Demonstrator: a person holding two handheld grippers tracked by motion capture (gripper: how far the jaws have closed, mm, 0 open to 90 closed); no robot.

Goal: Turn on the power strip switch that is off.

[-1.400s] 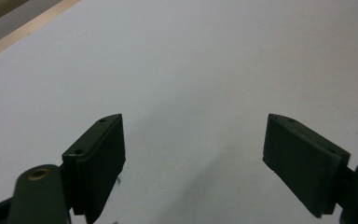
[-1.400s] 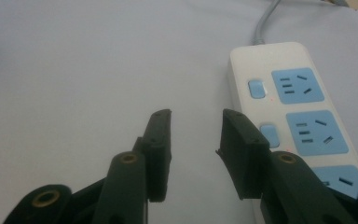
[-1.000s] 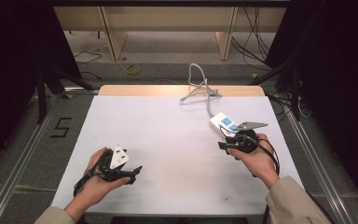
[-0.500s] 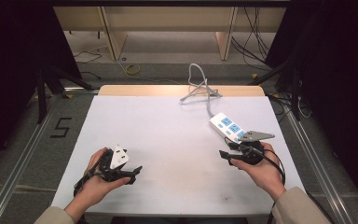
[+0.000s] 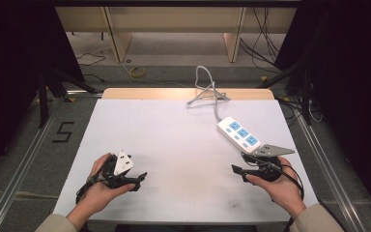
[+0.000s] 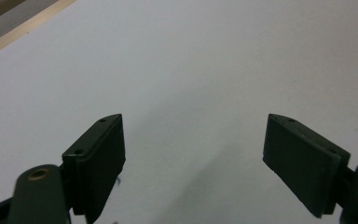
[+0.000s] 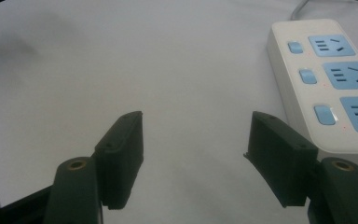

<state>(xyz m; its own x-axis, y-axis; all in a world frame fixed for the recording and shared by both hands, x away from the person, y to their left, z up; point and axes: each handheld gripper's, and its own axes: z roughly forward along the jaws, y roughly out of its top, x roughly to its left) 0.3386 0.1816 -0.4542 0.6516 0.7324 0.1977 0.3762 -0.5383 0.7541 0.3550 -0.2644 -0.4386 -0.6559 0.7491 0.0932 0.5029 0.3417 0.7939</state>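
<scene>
1. Your left gripper (image 5: 136,178) rests in your left hand (image 5: 99,186) near the front left corner of the surface (image 5: 174,140). Its jaws stand spread with nothing but bare white top between them.
2. Your right gripper (image 5: 237,170) sits in your right hand (image 5: 279,186) near the front right corner. Its jaws are opening, wide apart, with nothing between them; they point toward the left edge.
3. The power strip (image 5: 238,136) lies flat by the right edge, just beyond your right gripper and apart from its jaws. Its long axis runs diagonally, from the back and middle toward the front right corner. The three blue sockets face up.
4. The strip's grey cable (image 5: 207,92) leaves its far end and loops at the back edge.
</scene>
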